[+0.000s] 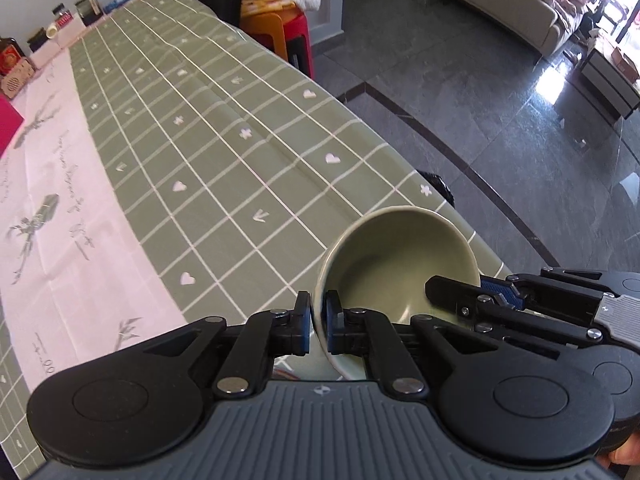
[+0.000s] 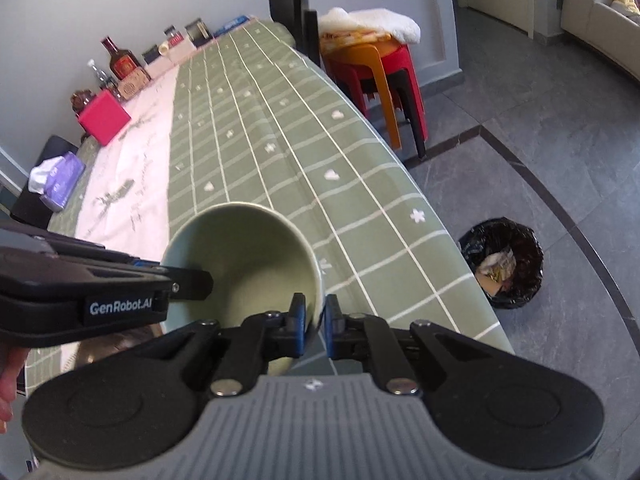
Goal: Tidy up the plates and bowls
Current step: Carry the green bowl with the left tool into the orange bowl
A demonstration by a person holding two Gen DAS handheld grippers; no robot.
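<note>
A pale green bowl (image 1: 400, 256) hangs tilted above the near end of the table, its hollow facing the cameras. My left gripper (image 1: 318, 320) is shut on the bowl's rim on its left side, one pad inside and one outside. My right gripper (image 1: 480, 292) comes in from the right and grips the opposite rim. In the right wrist view the same bowl (image 2: 248, 256) sits between my right gripper (image 2: 316, 320), shut on the rim, and my left gripper (image 2: 192, 280) at the left. No plates are in view.
A green checked tablecloth (image 2: 280, 140) with a pink runner (image 2: 132, 168) covers the long table. Bottles and boxes line the wall side, with a red box (image 2: 104, 118) and a tissue pack (image 2: 60, 180). Stacked stools (image 2: 376, 68) and a bin (image 2: 502, 264) stand on the floor.
</note>
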